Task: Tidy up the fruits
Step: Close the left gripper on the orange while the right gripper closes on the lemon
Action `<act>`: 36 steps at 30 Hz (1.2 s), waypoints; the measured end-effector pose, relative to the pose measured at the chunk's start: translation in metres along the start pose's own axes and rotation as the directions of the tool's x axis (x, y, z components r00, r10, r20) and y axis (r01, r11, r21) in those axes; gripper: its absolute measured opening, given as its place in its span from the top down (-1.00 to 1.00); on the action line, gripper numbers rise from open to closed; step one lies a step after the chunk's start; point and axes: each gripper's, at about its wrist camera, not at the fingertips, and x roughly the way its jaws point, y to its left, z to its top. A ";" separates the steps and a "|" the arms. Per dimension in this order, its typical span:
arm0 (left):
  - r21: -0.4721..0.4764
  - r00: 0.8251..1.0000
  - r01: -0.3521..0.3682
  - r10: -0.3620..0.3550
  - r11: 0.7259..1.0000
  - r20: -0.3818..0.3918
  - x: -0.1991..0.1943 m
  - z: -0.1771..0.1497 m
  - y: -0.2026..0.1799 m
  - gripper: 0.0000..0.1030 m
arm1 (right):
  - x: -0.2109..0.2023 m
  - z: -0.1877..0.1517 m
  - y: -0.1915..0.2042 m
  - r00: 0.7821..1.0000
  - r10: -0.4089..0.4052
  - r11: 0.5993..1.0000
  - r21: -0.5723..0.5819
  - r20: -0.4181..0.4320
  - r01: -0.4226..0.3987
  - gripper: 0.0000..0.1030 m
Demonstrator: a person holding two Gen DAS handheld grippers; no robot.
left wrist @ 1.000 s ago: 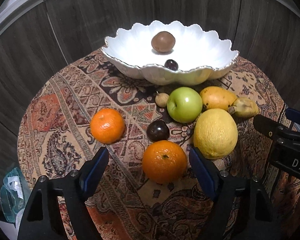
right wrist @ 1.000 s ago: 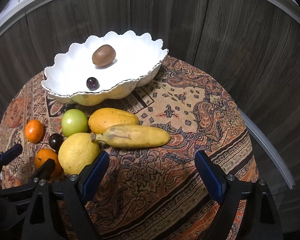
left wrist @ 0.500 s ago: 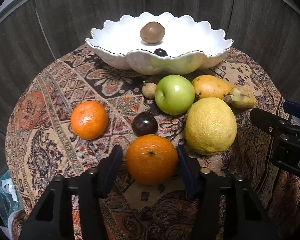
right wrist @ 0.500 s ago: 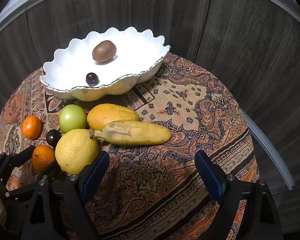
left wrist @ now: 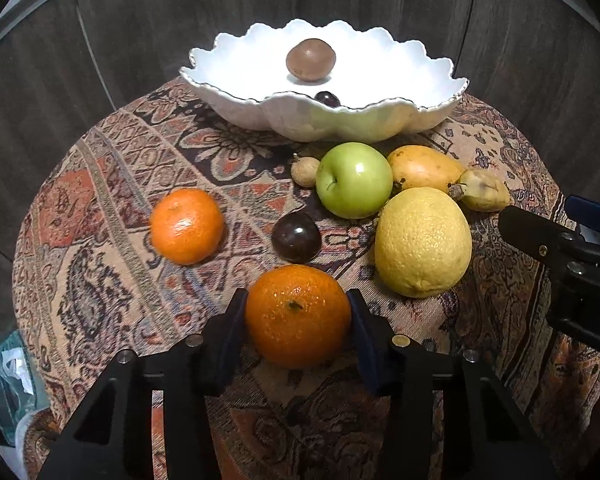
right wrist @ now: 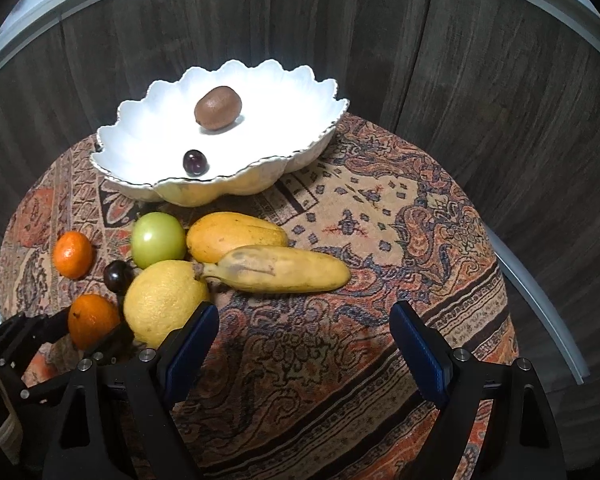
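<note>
Where dark wood panels (right wrist: 480, 92) curve, patterned tablecloth (right wrist: 380, 240) under fruit.

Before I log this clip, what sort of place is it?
Probably a home living or dining corner: a small round table under a patterned woven cloth, a scalloped white fruit bowl, and dark wood-panel walls close behind.
</note>
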 end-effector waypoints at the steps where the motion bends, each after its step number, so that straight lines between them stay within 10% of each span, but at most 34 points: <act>1: -0.005 1.000 -0.001 0.001 1.000 0.004 -0.003 -0.001 0.003 0.08 | -0.001 0.001 0.002 1.000 0.006 1.000 -0.002 0.002 -0.006 -0.71; 36: -0.207 0.995 -0.065 0.078 0.976 0.058 -0.021 -0.011 0.096 0.08 | 0.040 0.006 0.076 0.995 0.036 0.998 -0.054 -0.093 -0.041 -0.57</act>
